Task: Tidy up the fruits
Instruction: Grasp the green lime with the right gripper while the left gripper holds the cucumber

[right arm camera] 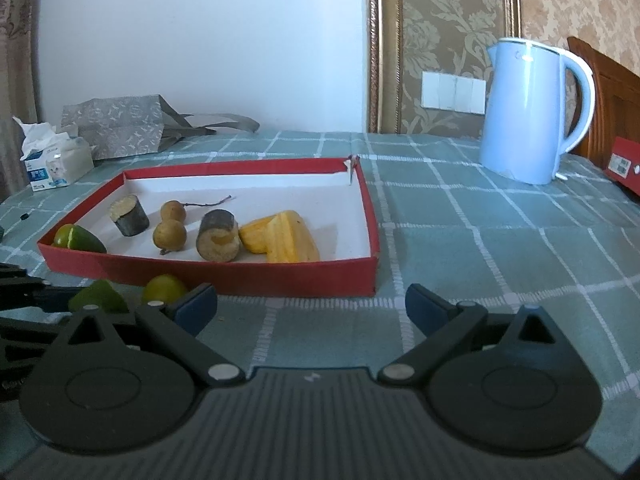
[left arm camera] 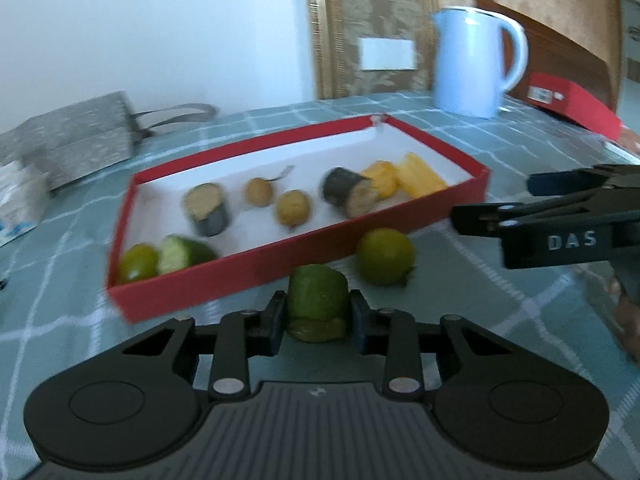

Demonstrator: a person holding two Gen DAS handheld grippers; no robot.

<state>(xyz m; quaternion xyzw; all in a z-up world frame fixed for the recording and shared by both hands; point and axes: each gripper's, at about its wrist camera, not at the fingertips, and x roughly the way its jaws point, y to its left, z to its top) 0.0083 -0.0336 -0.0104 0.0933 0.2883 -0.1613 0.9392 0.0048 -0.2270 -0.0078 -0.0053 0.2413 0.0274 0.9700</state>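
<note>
My left gripper [left arm camera: 319,312] is shut on a green fruit chunk [left arm camera: 318,298], its pads pressing both sides, just in front of the red box's near wall [left arm camera: 256,276]. A round green fruit [left arm camera: 385,256] lies on the cloth beside the chunk, against the box. Inside the box lie green pieces [left arm camera: 168,258] at the left corner, two dark-skinned cane sections [right arm camera: 218,236], two brown longans [right arm camera: 170,234] and yellow pieces [right arm camera: 282,238]. My right gripper [right arm camera: 310,304] hangs open and holds nothing, to the right of the chunk [right arm camera: 98,300] and before the box's right half.
A pale blue kettle [right arm camera: 528,112] stands at the back right, with a red lid [right arm camera: 626,164] and a wooden chair behind it. A grey paper bag [right arm camera: 116,128] and a tissue pack [right arm camera: 56,164] sit at the back left. Checked green cloth [right arm camera: 500,260] covers the table.
</note>
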